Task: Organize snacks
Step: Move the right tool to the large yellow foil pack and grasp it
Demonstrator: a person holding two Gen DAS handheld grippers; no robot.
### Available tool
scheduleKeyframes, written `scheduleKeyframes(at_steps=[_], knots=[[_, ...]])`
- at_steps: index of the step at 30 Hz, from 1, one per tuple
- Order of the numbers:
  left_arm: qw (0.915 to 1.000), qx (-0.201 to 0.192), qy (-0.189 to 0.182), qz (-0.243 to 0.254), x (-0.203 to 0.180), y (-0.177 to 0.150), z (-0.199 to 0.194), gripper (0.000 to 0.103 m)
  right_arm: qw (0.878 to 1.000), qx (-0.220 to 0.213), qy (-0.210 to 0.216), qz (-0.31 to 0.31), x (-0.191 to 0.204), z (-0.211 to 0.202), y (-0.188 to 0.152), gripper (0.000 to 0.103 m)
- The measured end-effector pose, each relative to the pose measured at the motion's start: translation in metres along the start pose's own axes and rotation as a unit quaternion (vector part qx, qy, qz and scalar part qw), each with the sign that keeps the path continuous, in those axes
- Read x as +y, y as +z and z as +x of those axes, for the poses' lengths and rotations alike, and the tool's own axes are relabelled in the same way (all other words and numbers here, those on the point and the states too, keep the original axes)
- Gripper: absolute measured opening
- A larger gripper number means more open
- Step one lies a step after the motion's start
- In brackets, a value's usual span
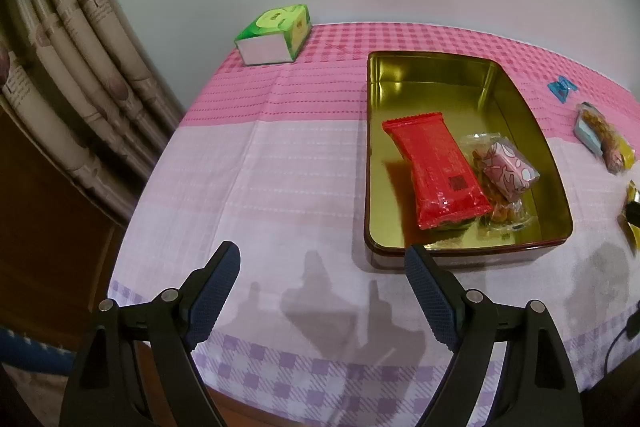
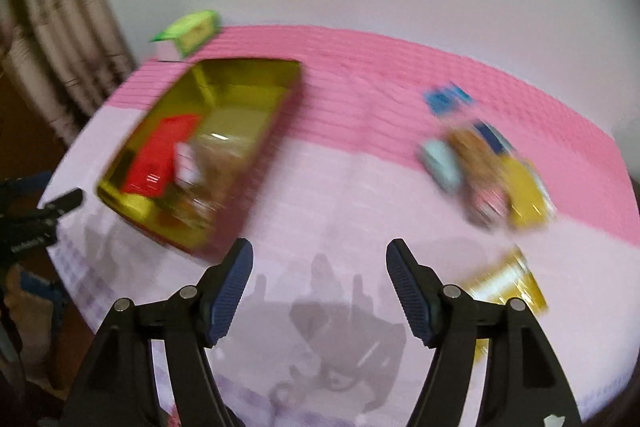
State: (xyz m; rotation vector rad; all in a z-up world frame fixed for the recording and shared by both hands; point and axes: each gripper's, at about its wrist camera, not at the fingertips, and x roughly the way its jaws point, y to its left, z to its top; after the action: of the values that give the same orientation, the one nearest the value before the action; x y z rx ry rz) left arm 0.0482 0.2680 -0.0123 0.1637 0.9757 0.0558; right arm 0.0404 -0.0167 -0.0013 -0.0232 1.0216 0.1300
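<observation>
Snacks sit in two groups on the pink checked surface (image 1: 280, 131). In the left wrist view, a gold tin (image 1: 556, 203) lies open right of centre, and inside it a red packet (image 1: 434, 169) lies lengthwise along its left half, touching a pink patterned packet (image 1: 508, 169) that rests on a clear wrapper of brownish pieces (image 1: 502, 211) toward the lower right of the tin. At the right edge of that frame a small blue wrapper (image 1: 562, 89) lies apart from a cluster of loose snacks (image 1: 604, 139), with a gold wrapper (image 1: 632, 215) partly cut off below them. A green tissue box (image 1: 276, 35) stands in the upper middle at the far edge of the surface, with a patterned curtain (image 1: 72, 59) at the left.

The left hand-held gripper (image 1: 322, 263) hovers over the near edge of the surface at the bottom of the frame, its two blue-padded fingers spread wide and holding nothing; its right finger overlaps the tin's near corner in the picture.

The right wrist view is blurred. The right hand-held gripper (image 2: 320, 259) is likewise spread apart and empty above bare cloth at lower centre. The tin shows at left, the loose snacks at right, and the gold wrapper just beside the right finger; whether they touch cannot be told
</observation>
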Motion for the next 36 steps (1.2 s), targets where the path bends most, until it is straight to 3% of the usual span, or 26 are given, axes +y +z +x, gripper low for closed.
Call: scheduleKeyframes(at_steps=[5,12,18,27,36], knots=[[1.0,0.0,0.001,0.0,0.0,0.0,0.0,0.085,0.994,0.046,-0.051,0.086,-0.055,-0.003,-0.026,0.067],[1.0,0.0,0.005,0.0,-0.001,0.0,0.0,0.085,0.975,0.088,-0.066,0.192,-0.102,0.01,-0.05,0.071],[1.0,-0.001,0.009,-0.002,0.0,-0.001,0.0,0.085,0.962,0.099,-0.069,0.244,-0.115,0.024,-0.052,0.075],[0.9999,-0.003,0.017,-0.003,0.002,-0.001,0.001,0.085,0.95,0.098,-0.085,0.285,-0.133,0.042,-0.038,0.08],[0.9998,-0.003,0.02,-0.007,0.002,0.0,0.0,0.085,0.963,0.102,-0.106,0.226,-0.133,0.065,-0.019,0.079]])
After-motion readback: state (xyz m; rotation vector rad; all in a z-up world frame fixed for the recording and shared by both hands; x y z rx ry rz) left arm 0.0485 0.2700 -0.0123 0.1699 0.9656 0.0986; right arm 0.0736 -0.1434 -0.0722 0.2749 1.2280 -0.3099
